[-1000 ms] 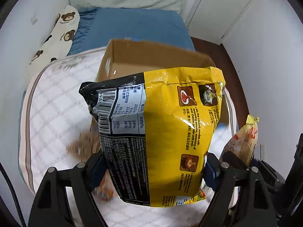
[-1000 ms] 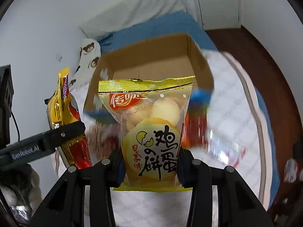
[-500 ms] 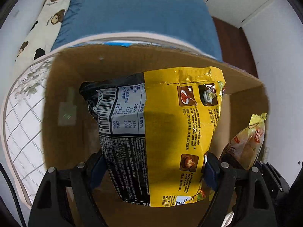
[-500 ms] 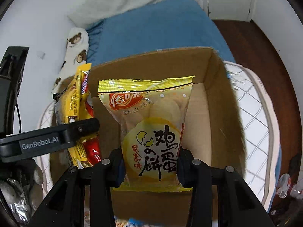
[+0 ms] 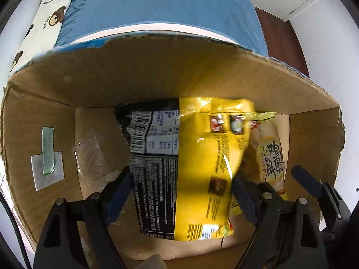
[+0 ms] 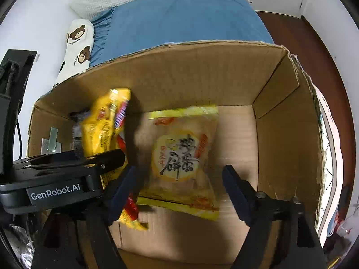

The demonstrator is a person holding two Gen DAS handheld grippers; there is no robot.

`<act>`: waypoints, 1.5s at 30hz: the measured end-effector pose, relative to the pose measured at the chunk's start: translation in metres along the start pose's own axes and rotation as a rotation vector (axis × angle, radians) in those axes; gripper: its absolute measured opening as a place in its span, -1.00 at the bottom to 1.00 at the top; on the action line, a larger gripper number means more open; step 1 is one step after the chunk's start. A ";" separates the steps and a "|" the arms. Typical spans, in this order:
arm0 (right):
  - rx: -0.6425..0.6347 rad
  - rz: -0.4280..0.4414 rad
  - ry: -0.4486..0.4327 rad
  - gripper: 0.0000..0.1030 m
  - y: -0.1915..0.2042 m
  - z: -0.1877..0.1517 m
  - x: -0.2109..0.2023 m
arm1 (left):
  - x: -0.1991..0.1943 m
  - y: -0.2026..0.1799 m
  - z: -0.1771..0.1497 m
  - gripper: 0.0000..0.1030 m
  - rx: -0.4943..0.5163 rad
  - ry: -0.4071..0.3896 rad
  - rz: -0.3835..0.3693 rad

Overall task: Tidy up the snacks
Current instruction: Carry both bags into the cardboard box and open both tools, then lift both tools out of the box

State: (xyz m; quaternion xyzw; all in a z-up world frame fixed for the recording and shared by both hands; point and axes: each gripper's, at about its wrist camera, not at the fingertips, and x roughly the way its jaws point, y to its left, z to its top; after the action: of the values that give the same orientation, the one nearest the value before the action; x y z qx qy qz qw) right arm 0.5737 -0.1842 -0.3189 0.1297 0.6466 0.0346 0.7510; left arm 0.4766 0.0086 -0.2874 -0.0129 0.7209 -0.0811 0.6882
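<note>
Both packets inside the box (image 6: 202, 71). Noodle bag (image 5: 197, 157) blurred between the spread fingers of the left gripper (image 5: 179, 192), apparently loose. Cookie bag (image 6: 181, 157) flat on the floor, right gripper (image 6: 179, 188) spread wide above it. Likely light, crinkly, slippery, contents brittle; best pinched gently at a sealed edge.
</note>
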 end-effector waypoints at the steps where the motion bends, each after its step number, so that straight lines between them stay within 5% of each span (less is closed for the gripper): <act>1: -0.007 -0.011 -0.004 0.65 0.000 -0.001 -0.001 | -0.002 -0.001 -0.002 0.64 0.001 -0.009 0.000; 11: -0.020 -0.057 -0.046 0.69 0.003 -0.020 -0.044 | -0.051 0.002 -0.032 0.64 0.006 -0.150 0.023; 25: -0.061 -0.108 -0.183 0.69 0.022 -0.068 -0.117 | -0.128 0.000 -0.116 0.64 0.044 -0.353 0.066; 37: -0.070 -0.086 -0.268 0.68 0.032 -0.126 -0.180 | -0.176 0.002 -0.177 0.64 0.041 -0.448 0.045; 45: -0.052 -0.035 -0.254 0.69 0.035 -0.176 -0.191 | -0.174 0.022 -0.228 0.64 0.022 -0.450 0.054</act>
State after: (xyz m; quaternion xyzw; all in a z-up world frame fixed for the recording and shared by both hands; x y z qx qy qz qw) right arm 0.3739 -0.1661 -0.1494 0.1023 0.5474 0.0213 0.8303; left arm 0.2613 0.0755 -0.1092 -0.0039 0.5485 -0.0654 0.8336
